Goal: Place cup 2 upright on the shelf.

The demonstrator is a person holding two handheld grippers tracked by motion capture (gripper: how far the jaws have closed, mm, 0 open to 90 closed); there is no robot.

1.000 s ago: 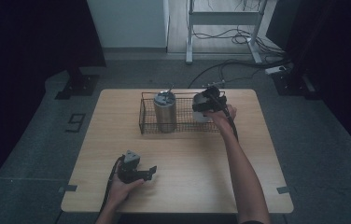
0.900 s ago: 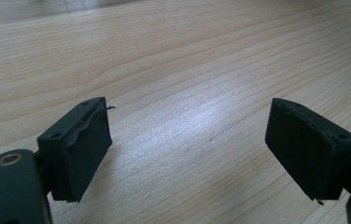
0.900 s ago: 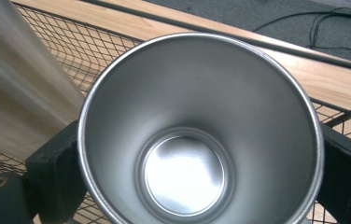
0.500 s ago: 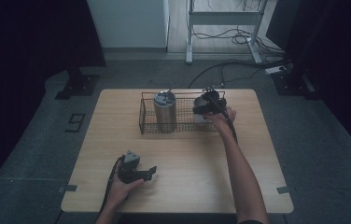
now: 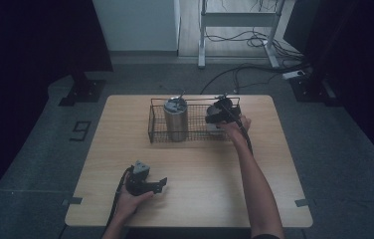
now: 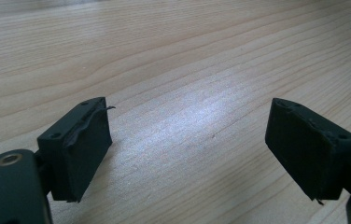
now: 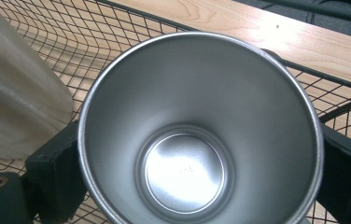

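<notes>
In the right gripper view a steel cup (image 7: 185, 172) with an empty, shiny inside sits between the two jaws of my right gripper (image 7: 199, 182), which press its sides. In the high view that right gripper (image 5: 218, 113) is in the right half of a black wire basket (image 5: 195, 138) at the back of the table. A tall steel tumbler (image 5: 175, 119) with a lid stands upright in the basket's left half, and its side (image 7: 15, 102) rises just left of the cup. My left gripper (image 5: 161, 185) rests open on the wooden table near the front left, nothing between its pads (image 6: 85, 144).
The wooden table (image 5: 200, 174) stretches bare between the basket and the left gripper. A cable trails from each gripper. Beyond the table's far edge lie floor cables and a metal stand (image 5: 234, 20). Basket mesh (image 7: 94, 51) surrounds the cup.
My right gripper with the cup has shifted slightly toward the near side of the basket. The left gripper has stayed still.
</notes>
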